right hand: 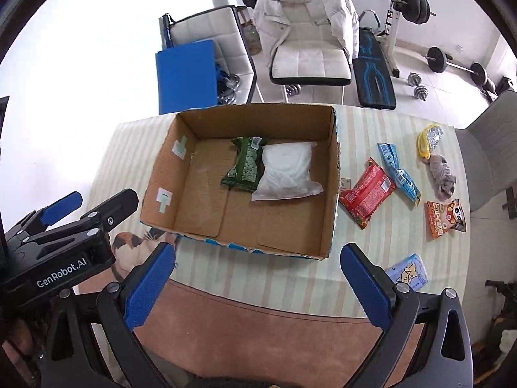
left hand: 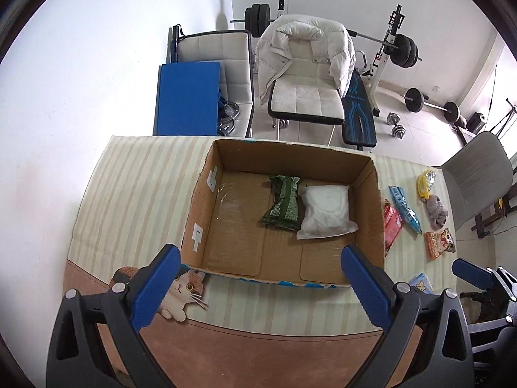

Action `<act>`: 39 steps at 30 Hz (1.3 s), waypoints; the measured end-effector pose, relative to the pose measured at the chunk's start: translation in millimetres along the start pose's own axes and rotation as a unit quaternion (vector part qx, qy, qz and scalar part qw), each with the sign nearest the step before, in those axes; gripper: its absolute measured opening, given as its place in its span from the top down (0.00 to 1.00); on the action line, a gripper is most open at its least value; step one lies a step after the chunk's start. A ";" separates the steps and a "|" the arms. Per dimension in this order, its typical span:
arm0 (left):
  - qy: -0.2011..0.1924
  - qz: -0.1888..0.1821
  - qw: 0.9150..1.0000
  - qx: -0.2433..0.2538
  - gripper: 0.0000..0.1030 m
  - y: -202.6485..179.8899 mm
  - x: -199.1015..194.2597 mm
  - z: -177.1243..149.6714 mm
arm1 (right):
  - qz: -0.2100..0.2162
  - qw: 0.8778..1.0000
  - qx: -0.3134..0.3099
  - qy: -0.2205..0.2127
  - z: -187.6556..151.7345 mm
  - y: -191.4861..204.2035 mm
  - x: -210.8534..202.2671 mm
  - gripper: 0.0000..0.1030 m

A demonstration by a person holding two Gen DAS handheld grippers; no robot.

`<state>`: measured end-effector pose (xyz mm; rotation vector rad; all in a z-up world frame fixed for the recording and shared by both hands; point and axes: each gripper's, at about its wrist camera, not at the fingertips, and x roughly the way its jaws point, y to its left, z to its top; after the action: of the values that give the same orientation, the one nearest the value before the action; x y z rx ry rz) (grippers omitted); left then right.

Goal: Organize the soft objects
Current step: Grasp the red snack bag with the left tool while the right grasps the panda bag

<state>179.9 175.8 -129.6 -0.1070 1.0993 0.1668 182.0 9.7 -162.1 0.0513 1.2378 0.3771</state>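
An open cardboard box (left hand: 371, 210) (right hand: 331, 174) stands on the striped table and holds a green packet (left hand: 282, 205) (right hand: 244, 168) and a white soft bag (left hand: 326, 211) (right hand: 286, 171). To its right lie a red packet (right hand: 366, 192), a blue packet (right hand: 399, 169), a grey cloth bundle (right hand: 442, 177), a yellow item (right hand: 428, 140), an orange packet (right hand: 446, 218) and a light-blue tissue pack (right hand: 408, 271). My left gripper (left hand: 258, 287) is open and empty before the box's near wall. My right gripper (right hand: 258, 287) is open and empty near the table's front edge.
A cat-print mat corner (left hand: 182, 291) lies at the front left of the box. Chairs (left hand: 307, 97), a blue board (left hand: 187, 97) and weight equipment (left hand: 404, 51) stand beyond the table. A grey chair (right hand: 488, 152) stands at the right.
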 end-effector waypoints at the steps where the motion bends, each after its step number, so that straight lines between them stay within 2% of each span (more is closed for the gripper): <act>1: -0.006 -0.004 1.000 0.001 0.01 -7.3 -4.3 1.9 | 0.005 1.000 0.001 -0.007 0.5 -5.6 -5.9 0.00; 3: -0.012 -0.013 1.000 0.014 0.01 -29.0 -11.0 10.1 | 0.022 0.999 0.012 -0.026 2.8 -24.2 -18.5 0.00; 6: -0.023 -0.016 0.998 0.055 0.01 -78.0 -12.6 26.9 | 0.039 0.998 0.036 -0.032 10.3 -61.3 -31.1 0.00; 9: -0.018 -0.026 0.995 0.092 0.01 -127.6 4.3 42.9 | 0.022 0.997 0.063 -0.037 19.7 -117.7 -40.3 0.00; 12: 0.024 -0.048 0.990 0.134 0.01 -183.9 42.8 58.1 | -0.005 0.994 0.106 -0.014 30.7 -193.6 -35.7 0.00; 14: 0.053 -0.041 0.987 0.148 0.01 -215.2 71.0 63.9 | -0.025 0.990 0.136 0.005 34.9 -243.2 -25.7 0.00; 15: 0.074 -0.052 0.983 0.159 0.02 -232.1 88.2 66.1 | -0.037 0.987 0.156 0.019 36.2 -271.1 -17.4 0.00; 17: 0.104 -0.039 0.977 0.180 0.06 -263.5 122.7 66.3 | -0.038 0.979 0.193 0.043 37.6 -317.7 -0.5 0.00; 20: 0.147 -0.007 0.959 0.241 0.12 -307.2 180.4 58.3 | -0.036 0.963 0.257 0.068 30.1 -380.0 31.3 0.00; 22: 0.183 0.014 0.943 0.276 0.17 -325.1 220.0 49.2 | -0.025 0.948 0.303 0.089 22.9 -414.0 61.7 0.00; 24: 0.214 0.037 0.928 0.303 0.18 -335.3 252.2 38.4 | -0.003 0.931 0.348 0.112 15.6 -434.7 87.6 0.00; 27: 0.253 0.054 0.911 0.320 0.18 -342.9 289.9 24.7 | 0.023 0.904 0.406 0.131 6.7 -454.9 126.3 0.00; 30: 0.282 0.063 0.903 0.319 0.18 -344.2 316.1 16.2 | -0.001 0.889 0.432 0.149 5.4 -463.0 154.9 0.03; 33: 0.312 0.047 0.904 0.289 0.17 -338.7 334.0 12.1 | -0.037 0.872 0.456 0.175 -2.0 -473.5 181.0 0.19; 34: 0.324 0.037 0.904 0.277 0.17 -336.2 338.7 10.9 | -0.046 0.871 0.452 0.188 -4.5 -474.3 188.8 0.38; 35: 0.336 0.031 0.903 0.268 0.17 -333.2 343.1 8.9 | -0.052 0.875 0.441 0.193 -4.7 -472.4 190.7 0.40; 37: 0.352 0.014 0.900 0.255 0.17 -329.6 349.9 3.8 | -0.065 0.898 0.384 0.202 2.7 -462.0 191.5 0.45; 39: 0.356 0.016 0.899 0.255 0.18 -325.2 353.2 -2.3 | -0.075 0.923 0.306 0.222 5.9 -447.0 195.4 0.46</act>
<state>395.3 -115.3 -444.8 0.3504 1.8440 -0.1547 353.9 -348.1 -445.8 0.4247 1.7630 -0.1585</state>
